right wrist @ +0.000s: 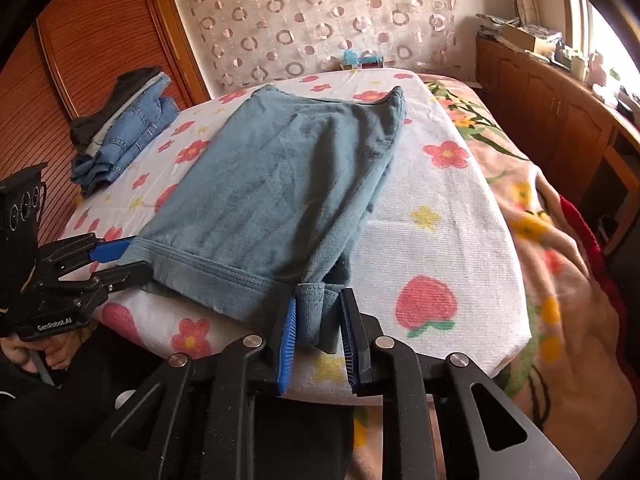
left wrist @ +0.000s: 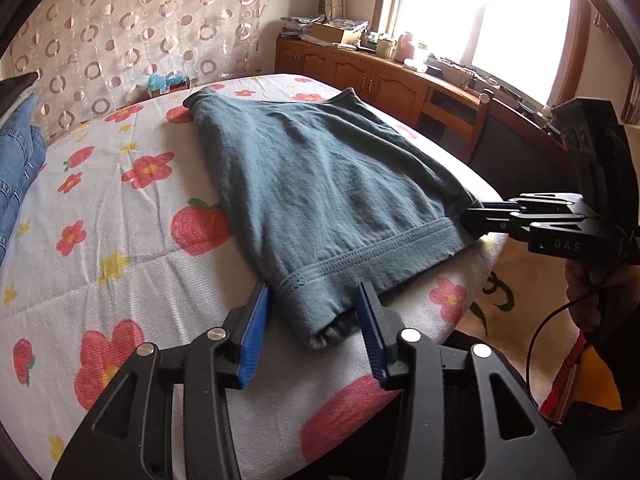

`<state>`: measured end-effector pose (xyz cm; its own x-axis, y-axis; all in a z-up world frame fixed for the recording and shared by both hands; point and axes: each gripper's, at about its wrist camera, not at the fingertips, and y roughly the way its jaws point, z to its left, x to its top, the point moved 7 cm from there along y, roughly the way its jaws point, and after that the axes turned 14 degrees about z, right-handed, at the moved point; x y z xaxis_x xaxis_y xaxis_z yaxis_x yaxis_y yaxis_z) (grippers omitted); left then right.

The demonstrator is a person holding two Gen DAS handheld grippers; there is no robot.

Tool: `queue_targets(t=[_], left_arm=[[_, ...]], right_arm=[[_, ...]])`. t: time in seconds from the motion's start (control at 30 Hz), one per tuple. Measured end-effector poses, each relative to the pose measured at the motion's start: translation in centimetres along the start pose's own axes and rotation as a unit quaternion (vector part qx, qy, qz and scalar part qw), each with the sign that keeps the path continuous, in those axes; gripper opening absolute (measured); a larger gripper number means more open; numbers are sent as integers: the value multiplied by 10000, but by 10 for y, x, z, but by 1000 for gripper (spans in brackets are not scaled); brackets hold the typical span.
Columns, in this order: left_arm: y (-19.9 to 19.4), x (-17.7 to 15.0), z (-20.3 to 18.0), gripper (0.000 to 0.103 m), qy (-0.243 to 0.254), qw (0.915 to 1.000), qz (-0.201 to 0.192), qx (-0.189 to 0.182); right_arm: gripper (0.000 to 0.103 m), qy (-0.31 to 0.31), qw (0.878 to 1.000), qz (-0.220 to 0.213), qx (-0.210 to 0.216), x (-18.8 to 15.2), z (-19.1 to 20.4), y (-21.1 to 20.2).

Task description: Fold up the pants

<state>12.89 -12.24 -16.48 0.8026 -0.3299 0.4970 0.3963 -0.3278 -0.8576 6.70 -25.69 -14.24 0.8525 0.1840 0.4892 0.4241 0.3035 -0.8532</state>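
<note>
The teal pants [left wrist: 320, 184] lie folded on a flowered white cover [left wrist: 120, 208] spread over the bed, hem end toward the near edge, far end pointing at the circle-patterned curtain [left wrist: 132, 28]. The left hand-held gripper [left wrist: 312, 320] sits at the near-left corner of the hem with its blue pads spread wide, cloth between them but not pinched. The right hand-held gripper [right wrist: 318, 320] is at the other hem corner, jaws also apart, a bunched fold of fabric standing between the pads. On the far left of the bed rests a stack of folded jeans [right wrist: 124, 128] in front of a wooden wardrobe [right wrist: 88, 40]. Along the right wall runs a wooden cabinet [left wrist: 360, 68] cluttered with boxes under a bright window [left wrist: 480, 20]. A floral blanket [right wrist: 560, 240] drapes off the bed's right side.
</note>
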Motion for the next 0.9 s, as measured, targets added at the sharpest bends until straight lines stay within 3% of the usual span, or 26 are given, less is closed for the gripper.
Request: queue_targets(t=[0.2, 0.43, 0.5, 0.57, 0.83, 0.9], left_arm=[[-2, 1, 7, 45, -285, 9996, -10, -15], [-19, 11, 19, 45, -662, 9969, -376, -184], [-15, 11, 17, 44, -637, 9969, -310, -354], [-9, 8, 14, 36, -621, 9968, -167, -468], [2, 4, 12, 36, -695, 9968, -45, -387], [2, 4, 9, 31, -633, 9971, -42, -417]], right_arm=[[20, 15, 10000, -18, 67, 0, -2, 0], [20, 34, 9999, -31, 103, 0, -1, 1], [20, 27, 9999, -32, 98, 0, -1, 1], [20, 27, 9999, -32, 98, 0, 0, 1], [21, 31, 9999, -12, 165, 0, -1, 2], [21, 36, 9999, -10, 161, 1, 0, 2]])
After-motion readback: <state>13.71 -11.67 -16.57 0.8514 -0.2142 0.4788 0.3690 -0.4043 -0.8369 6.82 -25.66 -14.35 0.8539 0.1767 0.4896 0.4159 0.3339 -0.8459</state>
